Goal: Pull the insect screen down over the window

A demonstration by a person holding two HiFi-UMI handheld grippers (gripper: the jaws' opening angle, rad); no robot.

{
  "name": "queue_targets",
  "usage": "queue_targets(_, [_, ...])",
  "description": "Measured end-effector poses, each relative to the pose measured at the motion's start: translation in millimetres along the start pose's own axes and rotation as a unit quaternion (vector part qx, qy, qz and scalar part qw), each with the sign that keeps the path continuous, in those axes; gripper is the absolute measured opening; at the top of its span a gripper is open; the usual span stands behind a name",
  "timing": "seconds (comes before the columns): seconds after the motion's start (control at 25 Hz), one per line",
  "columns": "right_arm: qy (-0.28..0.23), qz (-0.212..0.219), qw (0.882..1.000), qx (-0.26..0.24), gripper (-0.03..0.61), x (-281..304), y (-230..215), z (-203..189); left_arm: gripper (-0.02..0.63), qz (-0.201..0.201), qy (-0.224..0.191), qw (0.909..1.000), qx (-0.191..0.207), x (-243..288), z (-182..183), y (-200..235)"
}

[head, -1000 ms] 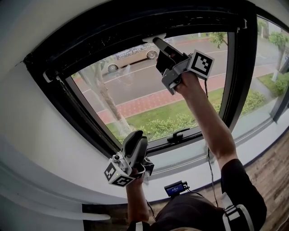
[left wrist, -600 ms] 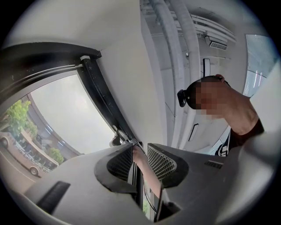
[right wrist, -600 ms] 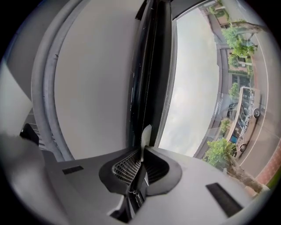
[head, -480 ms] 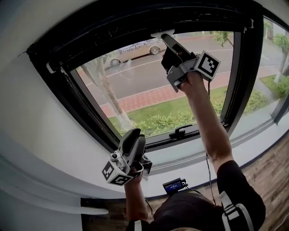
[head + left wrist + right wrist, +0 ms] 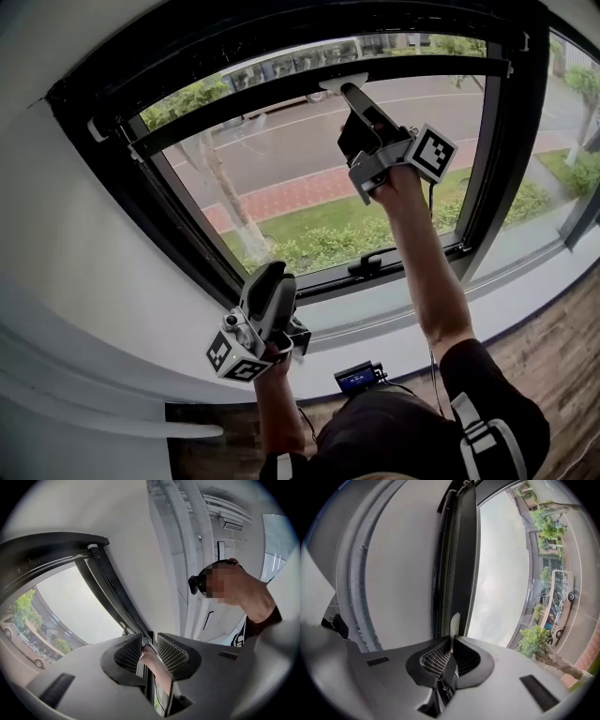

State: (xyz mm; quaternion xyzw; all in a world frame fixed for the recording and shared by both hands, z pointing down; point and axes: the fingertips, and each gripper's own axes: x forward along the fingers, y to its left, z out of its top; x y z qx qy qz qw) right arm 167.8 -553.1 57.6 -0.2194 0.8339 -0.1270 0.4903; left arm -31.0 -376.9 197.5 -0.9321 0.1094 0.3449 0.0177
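Right gripper (image 5: 350, 91) raised on outstretched arm (image 5: 427, 253), pinching pull tab (image 5: 454, 620) (left gripper (image 5: 270, 275) low)

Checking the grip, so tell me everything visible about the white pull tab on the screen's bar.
The white plastic pull tab is small, thin and flat. It sits near the middle of the black screen bar, high in the window, and is clamped between the jaws of the right hand-held gripper, with its tip poking out past them.

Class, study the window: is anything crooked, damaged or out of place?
Nothing stands out. The screen's pull bar reaches both side rails, its white tab pinched in the right gripper; no tear or damage shows.
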Motion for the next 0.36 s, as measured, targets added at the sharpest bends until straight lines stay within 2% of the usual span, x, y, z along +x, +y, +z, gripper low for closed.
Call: queue_targets(0.36, [-0.002,-0.005,1.0,0.002,0.025,-27.8,-16.9,-17.3,0.103,0.0,0.005,1.0,-0.002,-6.8,-12.1,3.5])
